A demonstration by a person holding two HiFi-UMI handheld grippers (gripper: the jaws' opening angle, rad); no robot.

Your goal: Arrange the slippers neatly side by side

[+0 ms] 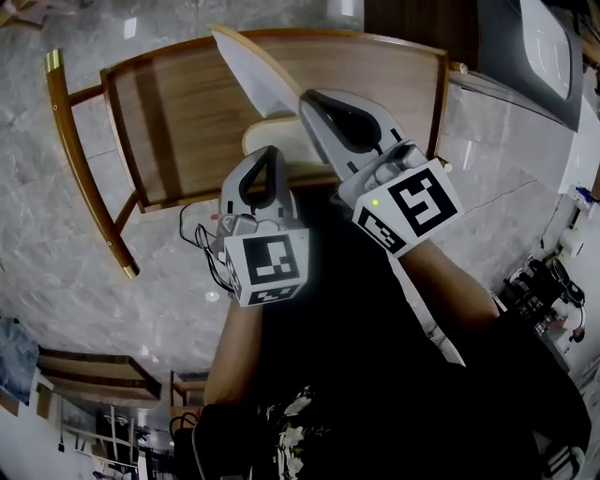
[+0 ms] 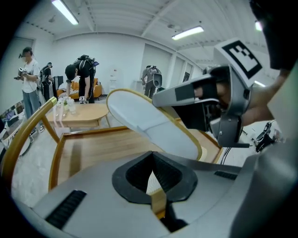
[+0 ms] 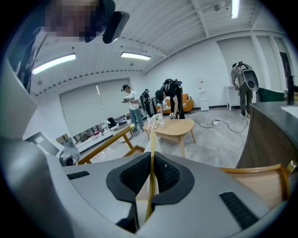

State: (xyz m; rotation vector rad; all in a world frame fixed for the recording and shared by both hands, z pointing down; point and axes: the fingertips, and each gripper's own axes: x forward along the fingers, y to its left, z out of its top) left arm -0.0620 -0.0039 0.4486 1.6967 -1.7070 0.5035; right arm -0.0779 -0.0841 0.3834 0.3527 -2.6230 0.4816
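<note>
The grey left gripper (image 1: 266, 155) is clamping a cream tan-rimmed slipper (image 1: 272, 132); the grey right gripper (image 1: 314, 101) is pinching a white-soled slipper (image 1: 251, 73) above a wooden chair (image 1: 183, 117).

Bright ceiling tubes (image 2: 65, 11) light fisheye-warped gripper views; head view dimmer, perhaps underexposed.
</note>
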